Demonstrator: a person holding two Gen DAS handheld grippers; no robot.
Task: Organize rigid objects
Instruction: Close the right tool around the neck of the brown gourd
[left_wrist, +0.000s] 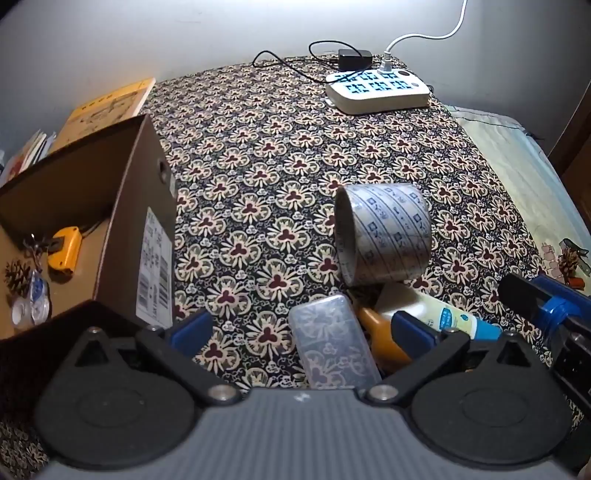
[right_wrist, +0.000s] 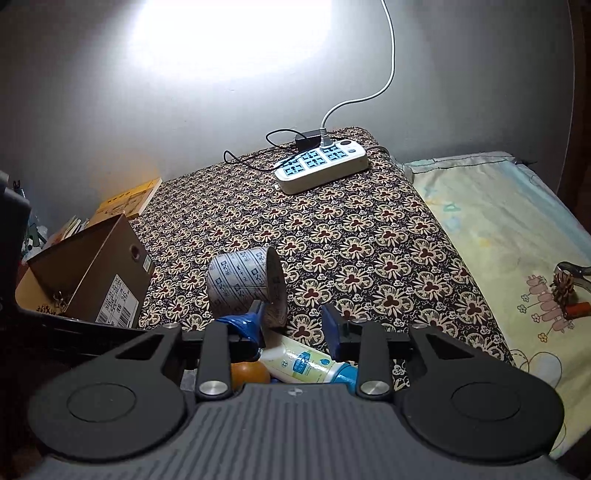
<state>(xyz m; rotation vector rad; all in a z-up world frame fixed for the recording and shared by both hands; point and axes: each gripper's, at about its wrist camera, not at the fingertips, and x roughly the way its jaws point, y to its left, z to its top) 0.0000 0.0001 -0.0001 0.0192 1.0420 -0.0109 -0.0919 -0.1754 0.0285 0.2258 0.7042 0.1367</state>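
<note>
— Risk? Tape roll (right_wrist: 246, 286), tilted at twelve o'clock, could topple against the right gripper (right_wrist: 293, 325).
— Both sets of jaws gape, empty; left gripper (left_wrist: 301, 332) straddles the clear case (left_wrist: 332, 345).

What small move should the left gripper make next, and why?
Probably ease the left gripper down and close on the clear plastic case: its jaws are open with the case lying flat between them, and the open cardboard box waits just left.
</note>
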